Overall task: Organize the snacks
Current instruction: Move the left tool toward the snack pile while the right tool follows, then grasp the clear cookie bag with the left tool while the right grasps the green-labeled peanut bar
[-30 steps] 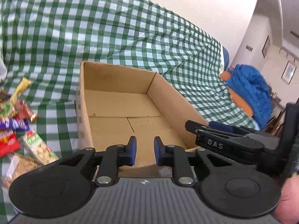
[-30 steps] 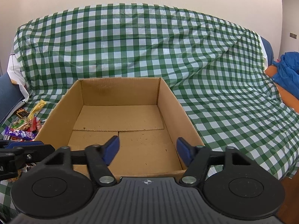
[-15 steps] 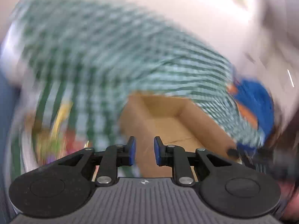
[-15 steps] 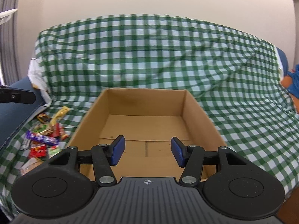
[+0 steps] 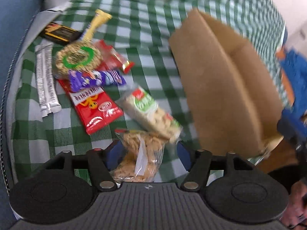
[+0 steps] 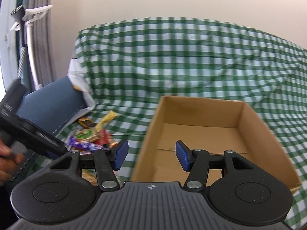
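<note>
Green-and-white checked cloth [image 6: 172, 61] drapes the seat and back in front of me, against a plain cream wall. On it sits an open cardboard box [image 6: 247, 126], its floor bare. My left gripper [image 5: 147, 153] has its fingers spread wide on either side of a clear bag of crackers [image 5: 142, 153], not yet pinching it. Just beyond lies a green-labelled biscuit pack [image 5: 151, 113], overlapping the bag's far end, then a red packet [image 5: 92, 105], a purple bar [image 5: 96, 79], a silver stick pack [image 5: 45, 78] and a black bar [image 5: 59, 33]. My right gripper [image 6: 150, 156] hangs with fingers apart, holding nothing, straddling the box's near left wall.
</note>
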Available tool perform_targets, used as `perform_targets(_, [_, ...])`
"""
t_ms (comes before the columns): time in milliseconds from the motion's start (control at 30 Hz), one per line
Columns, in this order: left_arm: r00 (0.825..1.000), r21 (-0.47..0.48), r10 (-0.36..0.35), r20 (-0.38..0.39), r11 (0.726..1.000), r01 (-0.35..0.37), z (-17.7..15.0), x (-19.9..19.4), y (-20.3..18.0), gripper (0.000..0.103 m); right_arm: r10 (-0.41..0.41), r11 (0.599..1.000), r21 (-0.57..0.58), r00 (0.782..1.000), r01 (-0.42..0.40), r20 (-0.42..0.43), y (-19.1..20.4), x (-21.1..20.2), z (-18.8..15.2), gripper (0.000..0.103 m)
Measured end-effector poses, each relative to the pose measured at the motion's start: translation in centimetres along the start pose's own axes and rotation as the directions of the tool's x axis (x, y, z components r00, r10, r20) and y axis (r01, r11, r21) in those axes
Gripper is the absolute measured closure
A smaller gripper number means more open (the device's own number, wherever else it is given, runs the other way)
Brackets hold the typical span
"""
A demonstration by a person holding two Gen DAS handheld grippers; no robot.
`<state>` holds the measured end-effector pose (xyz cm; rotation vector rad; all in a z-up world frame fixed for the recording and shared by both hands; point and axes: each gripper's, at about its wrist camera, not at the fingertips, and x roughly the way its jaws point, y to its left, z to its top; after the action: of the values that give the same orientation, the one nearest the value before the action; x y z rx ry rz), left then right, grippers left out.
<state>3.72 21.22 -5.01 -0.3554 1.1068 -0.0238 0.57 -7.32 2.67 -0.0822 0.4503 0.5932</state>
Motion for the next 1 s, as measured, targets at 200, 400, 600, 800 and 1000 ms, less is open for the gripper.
perform_targets(200, [0.986,0.184,0.146,-0.081,0.974,-0.129,-1.1,3.2,-2.5,0.043,0.038,0.999,-0.023,0.999,-0.039,-0.022,2.7,1.3,-0.5,0.043])
perform_targets(400, [0.991,0.08,0.128,-0.043,0.989,-0.124,-0.4,1.5,0.4,0.064,0.048,0.998,-0.033,0.998,-0.049,-0.028,3.7,2.3,-0.9,0.038])
perform_targets(600, [0.998,-0.121,0.064,-0.024,0.99,-0.067,0.1,-1.0,4.2,0.063,0.055,0.994,-0.092,0.997,-0.06,-0.049,5.4,3.9,-2.0,0.036])
perform_targets(800, [0.998,-0.135,0.062,-0.03,0.989,-0.065,-0.2,-1.6,4.9,0.063,0.068,0.968,-0.241,0.997,-0.076,-0.041,8.6,6.0,-3.6,0.036])
perform_targets(1000, [0.998,-0.14,0.059,-0.034,0.988,-0.063,-0.4,-1.4,4.9,0.063,0.023,0.948,-0.313,0.995,-0.053,-0.099,9.9,10.0,-4.7,0.034])
